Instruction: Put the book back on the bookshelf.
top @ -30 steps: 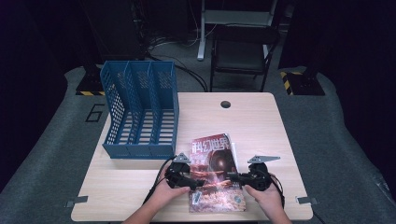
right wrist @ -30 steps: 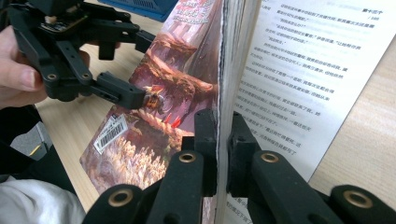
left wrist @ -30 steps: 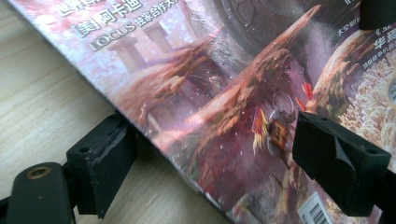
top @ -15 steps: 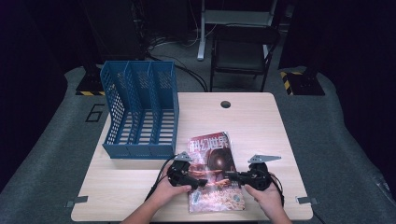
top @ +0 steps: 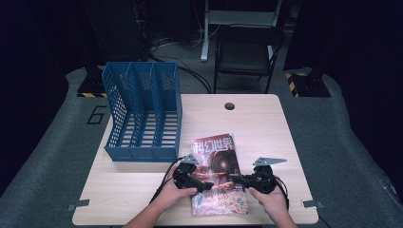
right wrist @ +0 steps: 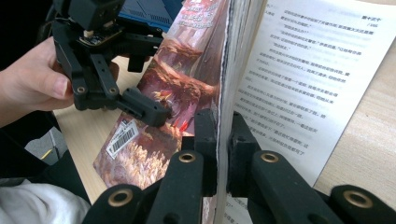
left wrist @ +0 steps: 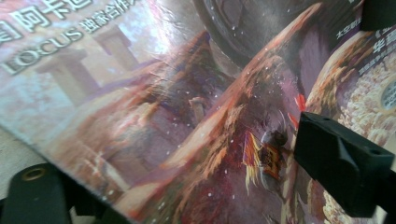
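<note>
Pinching the magazine (right wrist: 187,84) cover's free edge, my right hand-held gripper (right wrist: 219,140) is clamped; my left hand-held gripper (top: 202,183), at 9 o'clock, gapes over the cover. The magazine's long axis runs toward 12 on the table (top: 275,128).

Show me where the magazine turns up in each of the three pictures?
High view: magazine lies at the table's near edge, between the left gripper and right gripper.
Left gripper view: its glossy cover spans nearly the whole picture, seen close up.
Right gripper view: centre, its edge pinched between the jaws, a text page open at right.
Shared landmark: the red cover art.
</note>
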The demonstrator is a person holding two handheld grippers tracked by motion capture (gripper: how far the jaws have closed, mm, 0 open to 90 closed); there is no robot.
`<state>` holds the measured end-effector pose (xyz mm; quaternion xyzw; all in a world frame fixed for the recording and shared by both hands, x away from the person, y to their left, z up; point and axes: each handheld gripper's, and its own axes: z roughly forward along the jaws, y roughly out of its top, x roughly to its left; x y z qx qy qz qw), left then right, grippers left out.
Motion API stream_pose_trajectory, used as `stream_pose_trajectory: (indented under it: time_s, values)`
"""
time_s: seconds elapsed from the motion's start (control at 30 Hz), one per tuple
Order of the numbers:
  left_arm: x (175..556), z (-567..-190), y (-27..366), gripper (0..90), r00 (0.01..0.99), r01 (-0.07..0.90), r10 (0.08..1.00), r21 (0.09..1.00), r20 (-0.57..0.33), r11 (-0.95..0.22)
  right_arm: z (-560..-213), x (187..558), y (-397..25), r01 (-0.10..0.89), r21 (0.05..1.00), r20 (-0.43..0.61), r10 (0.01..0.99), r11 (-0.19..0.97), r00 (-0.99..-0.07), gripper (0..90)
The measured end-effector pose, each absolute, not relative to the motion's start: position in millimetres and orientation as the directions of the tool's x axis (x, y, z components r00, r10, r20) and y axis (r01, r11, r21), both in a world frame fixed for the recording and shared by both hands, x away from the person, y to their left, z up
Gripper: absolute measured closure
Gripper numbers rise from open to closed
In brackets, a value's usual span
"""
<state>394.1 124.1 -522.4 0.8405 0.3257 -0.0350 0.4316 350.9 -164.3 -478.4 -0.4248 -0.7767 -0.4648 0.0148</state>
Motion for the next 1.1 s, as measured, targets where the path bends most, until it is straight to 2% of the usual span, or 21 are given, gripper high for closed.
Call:
stream_pose_trajectory:
  time_s: [0.4,0.77,0.97,1.1]
  values:
    - [397.4,-521.2,128.3,24.2,0.756,0.615,0.533,0.691,-0.38,-0.38,-483.1,355.3,-164.4,0.692,0.691,0.425,0.655,0.211,-0.625,85.6]
    - [393.7,-503.4,132.3,44.4,0.761,0.593,0.549,0.715,-0.346,-0.37,-481.7,355.4,-164.7,0.677,0.704,0.408,0.657,0.215,-0.634,85.5]
    - [392.5,-492.5,135.1,58.7,0.78,0.575,0.528,0.718,-0.336,-0.392,-479.8,354.7,-162.8,0.676,0.705,0.408,0.657,0.215,-0.634,85.4]
    - [392.1,-485.9,135.6,63.0,0.777,0.578,0.532,0.714,-0.336,-0.394,-479.6,355.8,-163.6,0.672,0.709,0.409,0.652,0.213,-0.638,85.3]
